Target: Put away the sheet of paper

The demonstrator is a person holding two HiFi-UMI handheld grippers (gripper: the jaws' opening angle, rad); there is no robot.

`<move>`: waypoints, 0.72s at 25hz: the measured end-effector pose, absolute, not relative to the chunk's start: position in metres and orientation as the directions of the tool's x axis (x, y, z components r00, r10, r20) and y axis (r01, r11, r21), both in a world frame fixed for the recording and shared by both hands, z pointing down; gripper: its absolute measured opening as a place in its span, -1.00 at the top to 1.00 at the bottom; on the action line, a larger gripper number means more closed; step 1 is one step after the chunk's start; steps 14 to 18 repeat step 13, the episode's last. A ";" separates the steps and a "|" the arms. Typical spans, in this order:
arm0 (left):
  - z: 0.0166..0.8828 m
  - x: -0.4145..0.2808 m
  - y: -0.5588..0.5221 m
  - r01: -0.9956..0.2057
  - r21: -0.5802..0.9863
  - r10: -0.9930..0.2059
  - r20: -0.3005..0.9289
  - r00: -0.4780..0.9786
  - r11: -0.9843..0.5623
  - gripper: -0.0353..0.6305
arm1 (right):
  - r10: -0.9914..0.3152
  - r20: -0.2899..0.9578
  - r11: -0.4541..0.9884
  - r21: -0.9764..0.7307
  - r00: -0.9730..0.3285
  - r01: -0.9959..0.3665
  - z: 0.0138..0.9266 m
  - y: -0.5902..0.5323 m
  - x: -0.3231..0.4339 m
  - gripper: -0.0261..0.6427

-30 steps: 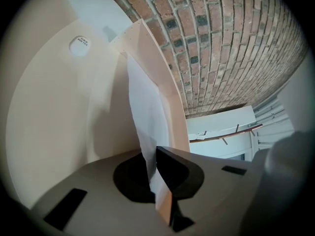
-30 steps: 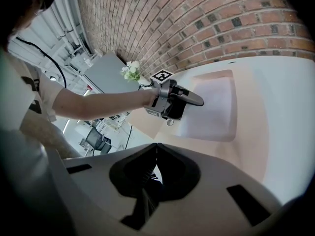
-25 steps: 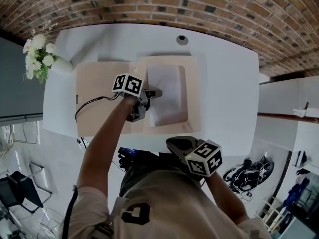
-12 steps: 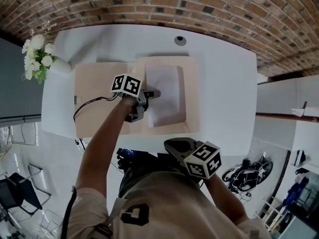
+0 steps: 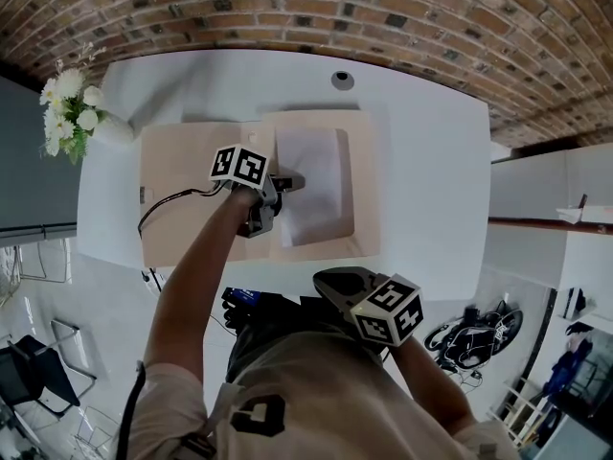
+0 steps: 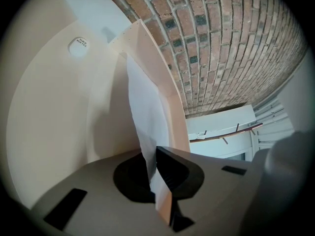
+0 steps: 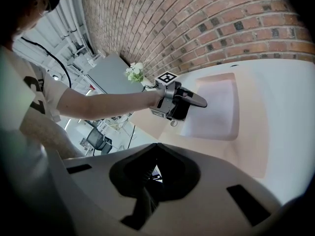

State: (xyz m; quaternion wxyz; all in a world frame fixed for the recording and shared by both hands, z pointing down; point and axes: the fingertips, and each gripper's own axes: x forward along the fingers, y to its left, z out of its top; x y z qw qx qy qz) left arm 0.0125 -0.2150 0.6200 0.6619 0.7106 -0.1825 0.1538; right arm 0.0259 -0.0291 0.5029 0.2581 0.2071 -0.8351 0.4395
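On the open beige folder's [image 5: 192,175] right half lies the white paper sheet [image 5: 318,185], its edge clamped by the left gripper [image 5: 287,182]; releasing it likely remains. Near the body, the right gripper [image 5: 335,278] is clenched, empty.

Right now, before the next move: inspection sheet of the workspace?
Surface: white table.
Job's things: white sheet of paper in the right half of an open beige card folder.
Clutter: white flowers at the table's left corner; small round grey fitting near the far edge.
Grippers: left tool shut on the sheet's edge; right tool shut, empty, near the person's body.
Cables: thin black cable across the folder's left half.
Surroundings: red brick wall behind the table; black chair on the floor.
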 end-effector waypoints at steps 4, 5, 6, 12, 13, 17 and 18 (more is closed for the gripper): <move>0.620 0.012 -0.214 -0.463 0.884 -0.058 0.460 0.886 -0.058 0.85 | -0.118 0.617 0.531 -0.623 -0.778 -0.574 0.503 -0.026 0.025 0.85; 0.620 0.012 -0.215 -0.464 0.884 -0.059 0.461 0.885 -0.060 0.85 | -0.118 0.617 0.534 -0.621 -0.778 -0.574 0.503 -0.026 0.025 0.85; 0.620 0.012 -0.216 -0.465 0.883 -0.060 0.462 0.885 -0.062 0.85 | -0.119 0.617 0.536 -0.620 -0.778 -0.574 0.502 -0.026 0.025 0.85; 0.619 0.012 -0.217 -0.466 0.882 -0.065 0.462 0.885 -0.072 0.85 | -0.126 0.616 0.542 -0.614 -0.777 -0.574 0.500 -0.022 0.023 0.85; 0.619 0.011 -0.217 -0.467 0.881 -0.065 0.463 0.884 -0.073 0.85 | -0.127 0.616 0.544 -0.612 -0.777 -0.574 0.499 -0.021 0.022 0.85; 0.619 0.011 -0.217 -0.467 0.881 -0.065 0.463 0.884 -0.073 0.85 | -0.127 0.616 0.544 -0.612 -0.777 -0.574 0.499 -0.021 0.022 0.85; 0.619 0.011 -0.217 -0.467 0.881 -0.065 0.463 0.884 -0.073 0.85 | -0.127 0.616 0.544 -0.612 -0.777 -0.574 0.499 -0.021 0.022 0.85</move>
